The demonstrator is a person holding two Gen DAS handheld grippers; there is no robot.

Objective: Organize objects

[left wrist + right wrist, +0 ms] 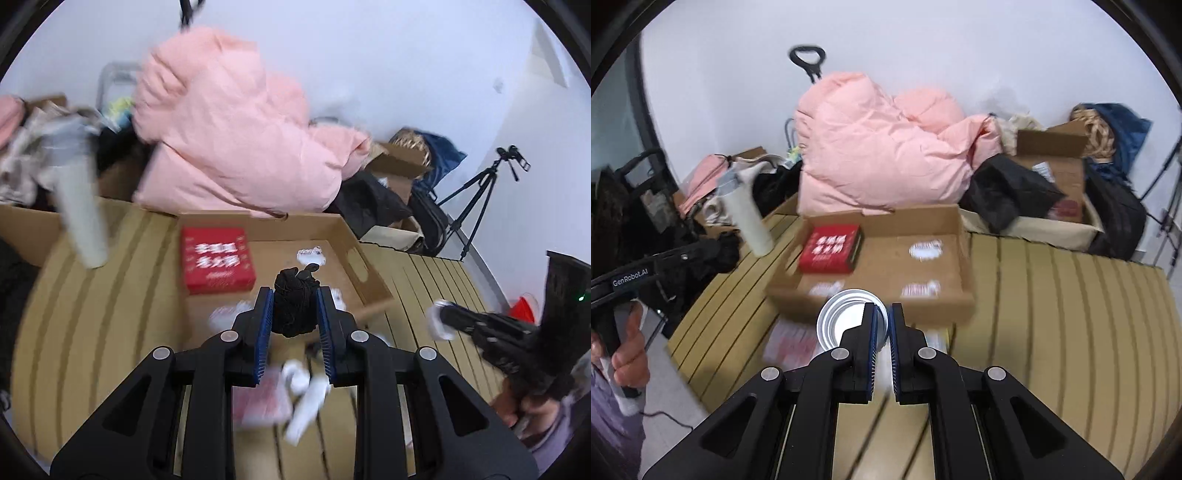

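My left gripper (294, 312) is shut on a bundle of black cord (294, 306) and holds it above the near edge of a shallow cardboard tray (354, 254). A red box (217, 260) lies in the tray's far left corner. My right gripper (882, 332) is shut on the rim of a white paper cup (846, 321), held over the slatted table just in front of the tray (960, 236). The red box (831, 249) shows there too. The right gripper with the cup (439, 319) also appears at the right of the left wrist view.
A white bottle (83, 218) stands on the slatted wooden table (92, 314) left of the tray. Blurred white and red items (291, 395) lie on the table below my left gripper. A pink duvet (879, 147), boxes and bags pile behind. A tripod (476, 199) stands far right.
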